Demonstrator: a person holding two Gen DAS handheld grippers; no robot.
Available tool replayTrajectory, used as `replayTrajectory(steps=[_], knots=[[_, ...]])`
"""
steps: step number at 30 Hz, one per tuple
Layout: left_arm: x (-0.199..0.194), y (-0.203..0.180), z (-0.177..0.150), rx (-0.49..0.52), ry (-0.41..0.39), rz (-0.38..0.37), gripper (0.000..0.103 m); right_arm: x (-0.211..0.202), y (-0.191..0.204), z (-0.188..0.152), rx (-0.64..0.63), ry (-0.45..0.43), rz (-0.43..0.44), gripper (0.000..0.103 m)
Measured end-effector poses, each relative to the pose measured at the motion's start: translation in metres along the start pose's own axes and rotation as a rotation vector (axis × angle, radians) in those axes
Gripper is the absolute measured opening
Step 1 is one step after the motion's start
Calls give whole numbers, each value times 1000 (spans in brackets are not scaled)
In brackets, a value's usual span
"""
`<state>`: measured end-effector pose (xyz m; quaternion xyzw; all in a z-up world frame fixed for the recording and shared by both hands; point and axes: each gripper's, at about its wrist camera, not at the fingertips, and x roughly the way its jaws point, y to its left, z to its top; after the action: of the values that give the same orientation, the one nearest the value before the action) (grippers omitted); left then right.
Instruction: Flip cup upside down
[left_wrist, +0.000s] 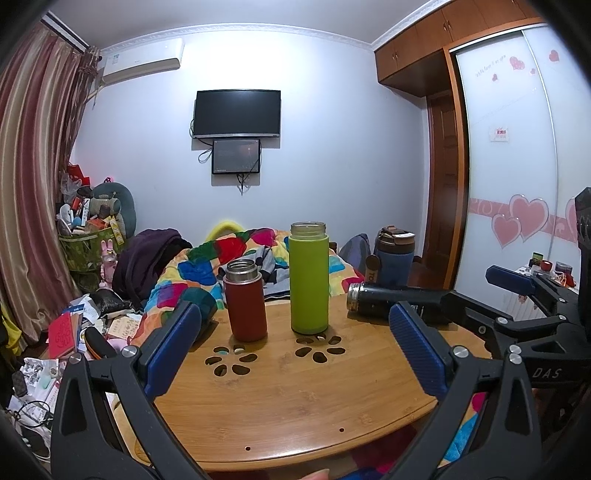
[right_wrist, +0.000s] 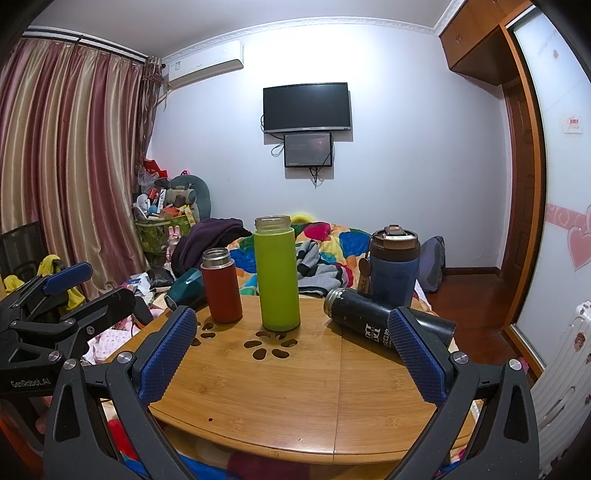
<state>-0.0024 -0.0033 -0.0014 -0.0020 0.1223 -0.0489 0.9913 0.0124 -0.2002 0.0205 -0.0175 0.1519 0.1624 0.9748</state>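
Observation:
A red cup (left_wrist: 246, 301) (right_wrist: 221, 286) and a taller green cup (left_wrist: 309, 278) (right_wrist: 277, 273) stand upright, mouths up, on a round wooden table (left_wrist: 295, 398) (right_wrist: 295, 387). A black cup (left_wrist: 388, 299) (right_wrist: 369, 317) lies on its side at the table's right, mouth to the left. My left gripper (left_wrist: 295, 347) is open and empty above the near table. My right gripper (right_wrist: 291, 350) is open and empty too; its right finger pad (right_wrist: 417, 354) is in front of the black cup's base. The right gripper also shows at the right of the left wrist view (left_wrist: 517, 291).
A blue lidded mug (left_wrist: 393, 258) (right_wrist: 393, 262) stands behind the black cup. The table has flower-shaped cutouts (left_wrist: 319, 349) (right_wrist: 267, 345). A bed with a colourful quilt (left_wrist: 207, 266) lies behind; clutter covers the floor at left (left_wrist: 55, 350).

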Motion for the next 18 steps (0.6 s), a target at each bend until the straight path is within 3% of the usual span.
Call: replayTrajectory(steps=[11,18], knots=[[22,-6,1,41,20,-1,103,24,-28,-6,6,29,5,103],[48,-13,10,53,12,-11,103,57,-84,-19,22,94,-108,103]])
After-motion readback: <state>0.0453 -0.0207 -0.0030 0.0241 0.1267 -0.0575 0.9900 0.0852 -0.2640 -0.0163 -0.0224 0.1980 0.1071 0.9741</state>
